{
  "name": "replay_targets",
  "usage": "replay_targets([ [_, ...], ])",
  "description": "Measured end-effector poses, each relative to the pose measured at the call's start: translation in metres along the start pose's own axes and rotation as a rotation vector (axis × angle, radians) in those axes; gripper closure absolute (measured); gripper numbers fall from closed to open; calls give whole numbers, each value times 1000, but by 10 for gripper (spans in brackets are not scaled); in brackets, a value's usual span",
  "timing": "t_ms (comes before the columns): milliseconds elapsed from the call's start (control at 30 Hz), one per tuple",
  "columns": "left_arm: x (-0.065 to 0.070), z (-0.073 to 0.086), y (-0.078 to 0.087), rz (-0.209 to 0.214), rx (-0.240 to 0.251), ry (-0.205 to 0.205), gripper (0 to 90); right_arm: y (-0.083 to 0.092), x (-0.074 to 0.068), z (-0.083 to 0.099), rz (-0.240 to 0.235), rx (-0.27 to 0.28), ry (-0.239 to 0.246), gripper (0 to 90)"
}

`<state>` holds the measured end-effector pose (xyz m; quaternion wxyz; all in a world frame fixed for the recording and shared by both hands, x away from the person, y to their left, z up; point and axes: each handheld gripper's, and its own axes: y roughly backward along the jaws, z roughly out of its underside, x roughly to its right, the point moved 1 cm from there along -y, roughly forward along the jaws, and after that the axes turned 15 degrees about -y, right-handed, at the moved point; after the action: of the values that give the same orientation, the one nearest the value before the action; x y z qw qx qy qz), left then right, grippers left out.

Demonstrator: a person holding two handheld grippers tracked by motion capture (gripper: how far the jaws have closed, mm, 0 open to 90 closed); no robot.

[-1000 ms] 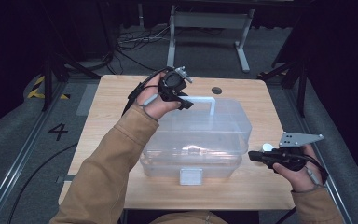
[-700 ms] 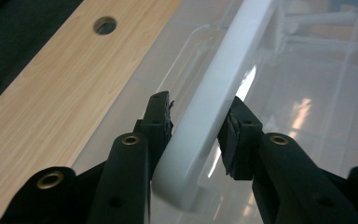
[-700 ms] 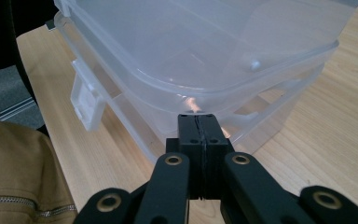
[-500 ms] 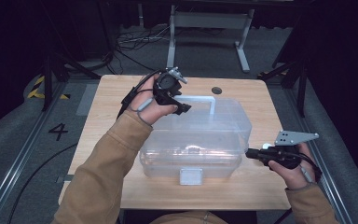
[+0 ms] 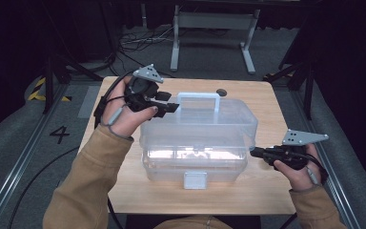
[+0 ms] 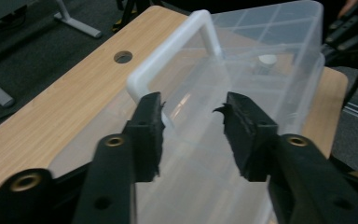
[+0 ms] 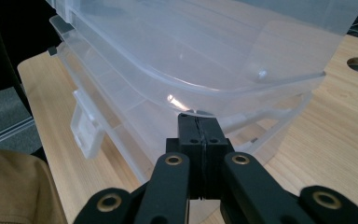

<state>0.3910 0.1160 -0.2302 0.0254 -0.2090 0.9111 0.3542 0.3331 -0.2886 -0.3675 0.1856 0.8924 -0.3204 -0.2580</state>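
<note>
From above, I see the clear box [image 5: 198,138] mid-desk [image 5: 267,191], handle [image 5: 198,98] on top; it looks light, stiff and slick, so I'd take the handle. In the left claw [image 6: 193,116] view, jaws stand wide apart, empty, beside the handle. In the right claw [image 7: 199,126] view, jaws are pressed together, tips at the box's lid edge.

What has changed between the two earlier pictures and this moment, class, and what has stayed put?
The right gripper has moved inward from the table's right edge and now sits shut against the right end of the clear plastic box. The left gripper has shifted slightly and has its jaws open near the left end of the white handle, gripping nothing. The box, its front latch and the wooden table are unchanged.
</note>
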Motion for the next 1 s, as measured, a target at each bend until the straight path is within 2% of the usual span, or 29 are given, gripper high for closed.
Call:
replay_targets([
  [200,11,11,13,41,47,20,784,-1,-3,-6,2,37,-2,900],
  [400,24,18,24,38,87,6,879,0,-2,-11,6,75,-14,900],
  [600,35,29,22,70,93,13,870,-1,-1,-17,11,121,-32,900],
  [933,47,47,14,80,100,30,878,-2,1,-25,16,172,-54,900],
  [1000,50,52,11,67,107,22,883,-3,1,-27,23,183,-57,900],
])
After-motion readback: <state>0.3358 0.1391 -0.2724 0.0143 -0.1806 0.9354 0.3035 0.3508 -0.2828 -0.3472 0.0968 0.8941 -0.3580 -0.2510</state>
